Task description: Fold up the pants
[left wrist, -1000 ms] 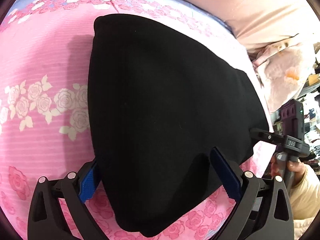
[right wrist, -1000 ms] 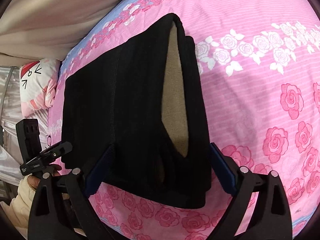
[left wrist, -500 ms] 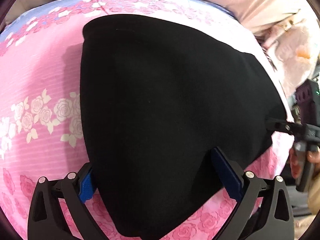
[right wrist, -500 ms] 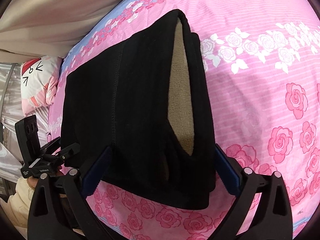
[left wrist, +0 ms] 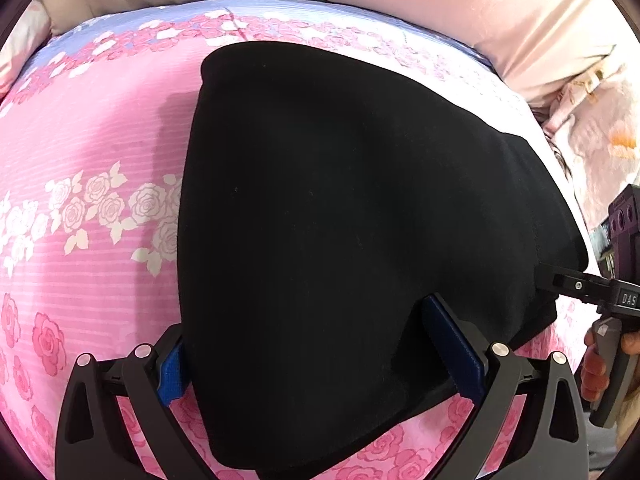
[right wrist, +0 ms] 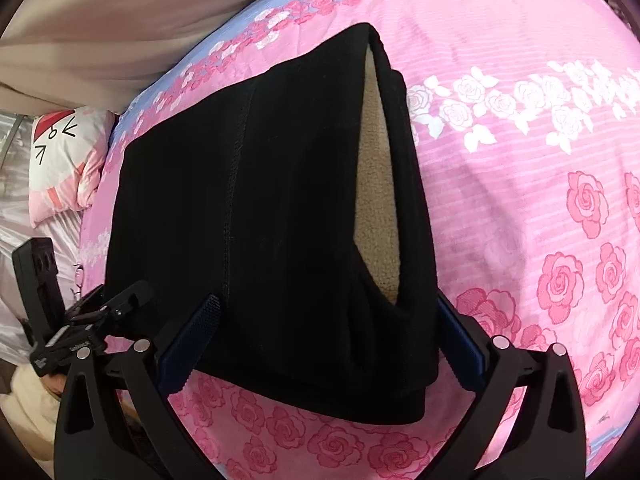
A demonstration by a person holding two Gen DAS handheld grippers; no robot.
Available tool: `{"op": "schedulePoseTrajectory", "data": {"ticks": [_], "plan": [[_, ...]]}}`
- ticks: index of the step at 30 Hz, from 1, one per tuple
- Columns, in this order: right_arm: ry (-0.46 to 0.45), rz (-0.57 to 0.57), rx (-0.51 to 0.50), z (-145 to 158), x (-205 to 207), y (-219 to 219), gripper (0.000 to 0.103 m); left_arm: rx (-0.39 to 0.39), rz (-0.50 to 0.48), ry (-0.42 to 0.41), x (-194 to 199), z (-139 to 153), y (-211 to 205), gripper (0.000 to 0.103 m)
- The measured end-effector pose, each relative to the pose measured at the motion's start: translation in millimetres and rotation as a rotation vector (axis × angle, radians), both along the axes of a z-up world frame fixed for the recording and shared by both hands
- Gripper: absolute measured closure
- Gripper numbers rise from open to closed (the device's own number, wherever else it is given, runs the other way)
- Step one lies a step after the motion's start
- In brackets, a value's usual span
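The black pants (left wrist: pixel 340 240) lie folded into a thick stack on the pink rose bedspread (left wrist: pixel 80 140). In the right wrist view the pants (right wrist: pixel 260 200) show a tan fleece lining (right wrist: pixel 376 200) at an open edge. My left gripper (left wrist: pixel 316 364) is open, its blue-padded fingers (left wrist: pixel 452 348) straddling the near edge of the stack. My right gripper (right wrist: pixel 320 344) is open, its fingers (right wrist: pixel 188 344) either side of the stack's near edge. Each gripper shows at the side of the other's view, the right one (left wrist: pixel 592 292) and the left one (right wrist: pixel 92 320).
A beige curtain or sheet (left wrist: pixel 400 8) runs along the far side of the bed. A white and pink cartoon pillow (right wrist: pixel 64 160) lies past the bed's edge at the left. A pale floral pillow (left wrist: pixel 600 128) lies at the right.
Both grippers have shifted slightly around the stack while staying open. The pants have kept their folded shape; the view has moved a little closer and along their near edge.
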State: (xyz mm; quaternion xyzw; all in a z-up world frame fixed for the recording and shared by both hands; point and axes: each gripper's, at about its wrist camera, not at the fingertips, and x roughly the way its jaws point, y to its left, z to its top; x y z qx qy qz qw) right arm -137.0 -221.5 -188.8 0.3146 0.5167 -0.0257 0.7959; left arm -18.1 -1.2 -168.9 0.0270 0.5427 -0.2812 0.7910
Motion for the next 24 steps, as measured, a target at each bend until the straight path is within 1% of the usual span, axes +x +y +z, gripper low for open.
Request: {"op": "schedulePoseTrajectory", "data": {"ticks": [3,5,6,8,10,11,13,15,19,22,23,24], "plan": [[0.009,0.016,-0.011,0,0,-2,0.005,0.028,0.016,0.023,4,1,-6,0.005],[-0.002,0.020,-0.021,2,-2,-1,0.015,0.038,0.020,0.025,4,4,-8,0.007],[-0.007,0.018,-0.013,3,-3,-1,0.017,0.043,0.019,0.019,3,6,-9,0.009],[-0.022,0.011,-0.008,5,-7,-3,0.025,0.054,0.012,0.003,0,10,-14,0.011],[-0.043,-0.002,-0.020,7,-11,-6,0.024,0.045,0.018,-0.010,-2,13,-11,0.011],[-0.038,-0.011,-0.021,5,-12,-7,0.013,0.042,0.023,-0.003,-1,12,-15,0.009],[-0.020,-0.040,-0.038,2,-16,-12,0.005,0.032,0.029,0.015,1,8,-11,0.007],[-0.025,-0.058,-0.008,0,-18,-16,0.005,0.022,0.028,0.029,4,7,-11,0.006],[-0.021,-0.045,-0.009,-1,-13,-15,0.005,0.013,0.046,0.059,7,4,-2,0.005],[-0.033,-0.043,0.025,-1,-7,-15,0.005,0.016,0.059,0.053,5,3,-2,0.005],[-0.037,-0.032,0.036,-1,-5,-14,0.016,0.021,0.058,0.052,4,3,-3,0.005],[-0.033,-0.024,0.046,-1,-3,-12,0.018,0.027,0.057,0.056,5,4,-4,0.005]]}}
